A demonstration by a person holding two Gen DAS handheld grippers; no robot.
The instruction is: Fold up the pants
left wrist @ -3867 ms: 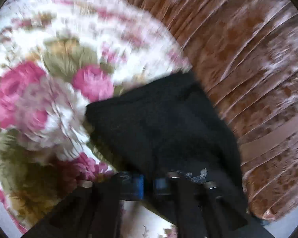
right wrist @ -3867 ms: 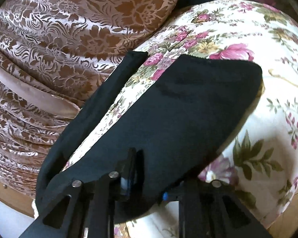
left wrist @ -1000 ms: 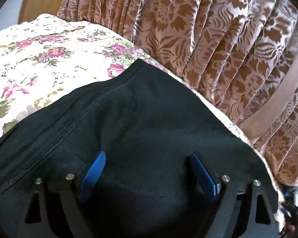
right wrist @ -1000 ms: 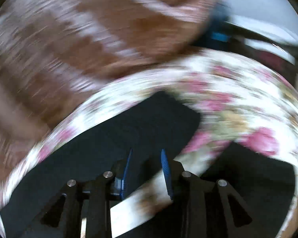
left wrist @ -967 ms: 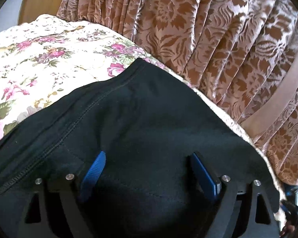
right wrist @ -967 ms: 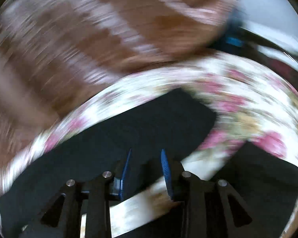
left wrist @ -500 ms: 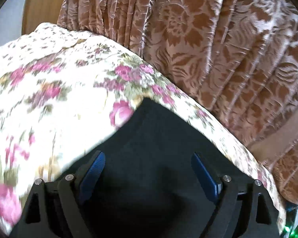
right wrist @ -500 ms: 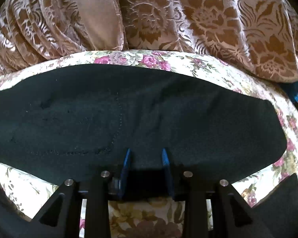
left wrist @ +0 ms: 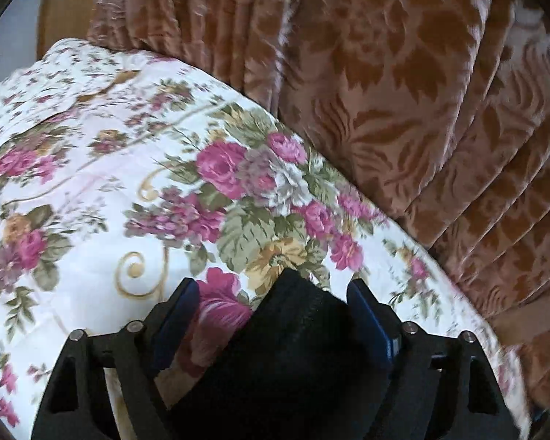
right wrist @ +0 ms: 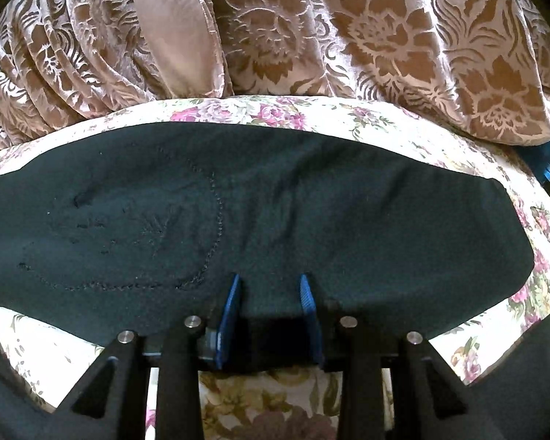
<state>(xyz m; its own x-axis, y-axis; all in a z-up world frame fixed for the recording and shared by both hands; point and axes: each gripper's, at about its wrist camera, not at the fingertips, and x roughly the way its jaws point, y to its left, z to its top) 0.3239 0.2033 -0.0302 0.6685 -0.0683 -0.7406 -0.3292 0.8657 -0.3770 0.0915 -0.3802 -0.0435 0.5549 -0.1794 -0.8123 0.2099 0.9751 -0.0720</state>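
Black pants (right wrist: 275,212) lie flat on flowery bed (left wrist: 91,183), L gripper (left wrist: 267,293) wide open w/ nothing held, R gripper (right wrist: 271,289) partly open around edge, so cloth could slip.

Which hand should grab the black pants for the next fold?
Probably the right gripper: its fingers sit at the near edge of the flat pants, fabric between them. The left gripper is open over just one corner.
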